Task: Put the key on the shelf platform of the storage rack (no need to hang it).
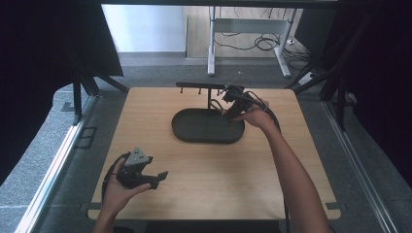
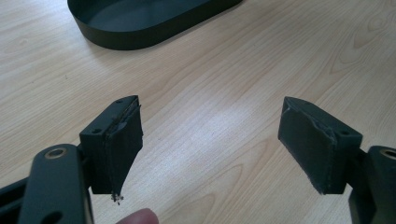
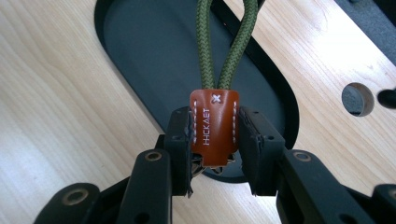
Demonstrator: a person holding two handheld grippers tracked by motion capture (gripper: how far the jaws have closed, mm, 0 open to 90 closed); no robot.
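Lanyard: a green braided cord loop [image 3: 227, 42] joined by a brown leather tab [image 3: 214, 127] with white stitching and stamped lettering; it sits at the far right end of the tray, and in the right gripper view the cord runs up out of the top of the picture.
Right gripper: the right gripper [image 3: 215, 140] has its two black jaws pressed against the left and right edges of the leather tab, so the tab is clamped between them; in the high view this gripper [image 1: 232, 103] is at the far right rim of the tray, held by the right hand [image 1: 257, 116].
Left gripper: the left gripper [image 2: 210, 140] has its jaws wide apart with bare wood between them; in the high view it [image 1: 145, 175] is in the left hand [image 1: 119, 187] near the front left corner of the table, well apart from the tray.
Tray: a dark oval tray [image 1: 194, 133] with a low wall lies near the middle of the table; its floor shows behind the tab in the right gripper view [image 3: 154, 60], and its near rim shows at the top of the left gripper view [image 2: 126, 39].
Stand: a thin black bar on a post [image 1: 199, 86] rises just behind the tray, beside the right gripper.
Table: a light wooden table [image 1: 209, 184]; a round hole in its top [image 3: 357, 99] shows right of the tray in the right gripper view.
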